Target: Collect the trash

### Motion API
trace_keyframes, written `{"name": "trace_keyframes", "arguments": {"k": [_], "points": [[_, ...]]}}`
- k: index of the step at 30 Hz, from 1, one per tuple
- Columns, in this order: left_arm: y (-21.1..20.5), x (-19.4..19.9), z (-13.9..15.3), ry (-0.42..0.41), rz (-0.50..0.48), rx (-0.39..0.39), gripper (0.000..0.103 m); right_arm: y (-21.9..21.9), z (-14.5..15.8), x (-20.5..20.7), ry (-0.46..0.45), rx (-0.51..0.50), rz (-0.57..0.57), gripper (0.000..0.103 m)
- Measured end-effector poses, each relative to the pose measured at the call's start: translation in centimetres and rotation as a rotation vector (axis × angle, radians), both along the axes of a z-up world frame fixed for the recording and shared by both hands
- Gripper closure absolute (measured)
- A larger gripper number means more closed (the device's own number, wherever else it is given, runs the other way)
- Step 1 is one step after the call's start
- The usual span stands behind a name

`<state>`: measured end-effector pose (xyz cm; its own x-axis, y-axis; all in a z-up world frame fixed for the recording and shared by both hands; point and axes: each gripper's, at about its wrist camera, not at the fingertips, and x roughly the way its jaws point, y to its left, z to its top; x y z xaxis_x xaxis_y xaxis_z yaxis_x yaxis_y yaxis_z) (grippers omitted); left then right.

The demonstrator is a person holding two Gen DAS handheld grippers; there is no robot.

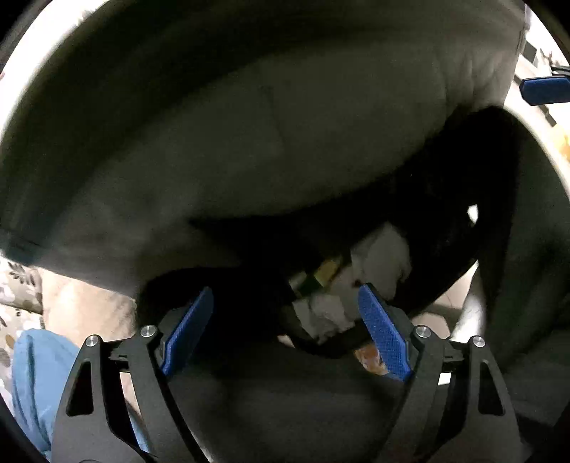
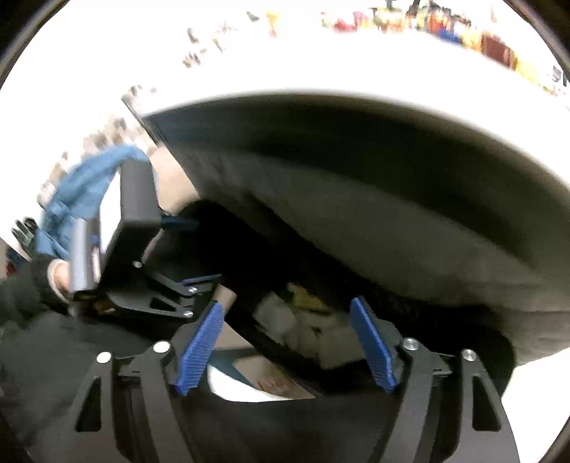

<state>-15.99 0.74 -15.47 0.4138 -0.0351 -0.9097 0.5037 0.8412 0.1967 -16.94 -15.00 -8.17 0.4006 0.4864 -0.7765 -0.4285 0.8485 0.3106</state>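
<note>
A big dark trash bag (image 1: 249,142) fills the left wrist view, its mouth a black gap low in the middle. Inside lie crumpled white paper (image 1: 381,256) and a yellow scrap (image 1: 327,270). My left gripper (image 1: 285,290) is open at the mouth, with nothing between its blue pads. In the right wrist view the same bag (image 2: 356,199) arches overhead, with pale trash (image 2: 285,320) in the gap. My right gripper (image 2: 286,302) is open and empty before it. The left gripper (image 2: 188,251) shows at the left, open at the bag's edge.
A hand (image 2: 58,274) in a blue sleeve (image 2: 82,188) holds the left gripper. A printed sheet (image 2: 270,381) lies under the bag's lower lip. Behind the bag is a bright white surface (image 2: 249,53) with colourful blurred items (image 2: 427,21) far back. Floral fabric (image 1: 17,288) shows at the left.
</note>
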Motion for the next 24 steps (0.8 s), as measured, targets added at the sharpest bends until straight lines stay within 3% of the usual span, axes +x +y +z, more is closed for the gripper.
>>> {"name": "trace_keyframes", "arguments": {"k": [4, 6, 10, 12, 15, 17, 24], "points": [[1.2, 0.2, 7.5, -0.102, 0.038, -0.061, 0.021, -1.9, 7.5, 1.2, -0.134, 0.047, -0.039, 0.013], [1.7, 0.9, 12.2, -0.183, 0.066, -0.108, 0.015, -3.1, 11.0, 2.8, -0.216, 0.059, -0.085, 0.005], [1.7, 5.1, 19.7, -0.355, 0.163, -0.187, 0.013, -4.7, 15.6, 8.0, -0.358, 0.06, -0.208, 0.005], [1.7, 7.9, 21.8, -0.393, 0.222, -0.225, 0.013, -6.2, 17.0, 10.7, -0.401, 0.08, -0.299, 0.005], [0.9, 12.6, 22.7, -0.441, 0.314, -0.248, 0.013, -7.9, 18.1, 15.3, -0.414, 0.111, -0.405, 0.005], [0.2, 15.7, 22.7, -0.466, 0.357, -0.245, 0.013, -7.8, 17.7, 18.0, -0.409, 0.07, -0.473, 0.005], [0.4, 23.8, 19.7, -0.412, 0.449, -0.251, 0.013, -6.2, 12.1, 25.3, -0.304, -0.044, -0.569, 0.005]]}}
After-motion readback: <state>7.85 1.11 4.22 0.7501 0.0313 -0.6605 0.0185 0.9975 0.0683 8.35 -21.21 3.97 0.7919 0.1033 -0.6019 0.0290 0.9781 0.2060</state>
